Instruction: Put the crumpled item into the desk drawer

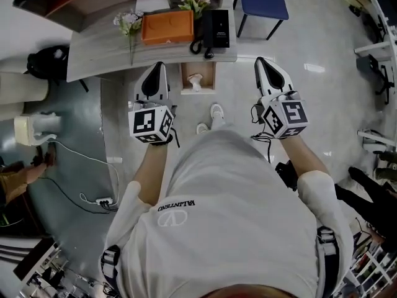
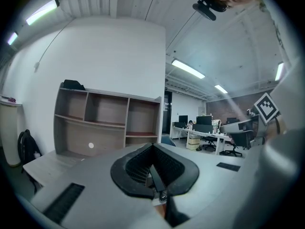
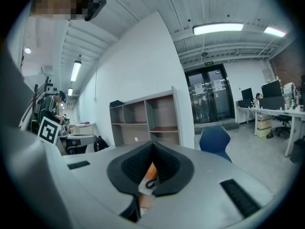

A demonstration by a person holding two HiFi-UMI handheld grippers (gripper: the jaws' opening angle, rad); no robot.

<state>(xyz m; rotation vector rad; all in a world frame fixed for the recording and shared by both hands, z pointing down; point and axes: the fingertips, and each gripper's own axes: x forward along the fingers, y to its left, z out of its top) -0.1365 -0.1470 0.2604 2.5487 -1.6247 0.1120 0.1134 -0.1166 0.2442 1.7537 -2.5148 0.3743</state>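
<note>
White crumpled item [image 1: 196, 81] spotted in the open desk drawer [image 1: 184, 79]; looks delivered. Holding left gripper [image 1: 159, 68] and right gripper [image 1: 261, 63] clear, jaws together, empty. Perhaps closing left.

An office: desk phone [image 1: 214, 28], rows of monitor desks [image 2: 209, 133], open shelving [image 2: 107, 123].

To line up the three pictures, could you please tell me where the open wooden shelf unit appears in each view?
Head view: the shelf unit is at the top left corner, beyond the desk.
Left gripper view: left of centre, against the white wall.
Right gripper view: near the centre, left of the blue chair.
Shared landmark: the small white disc on the unit's lower level shows in all three.
</note>
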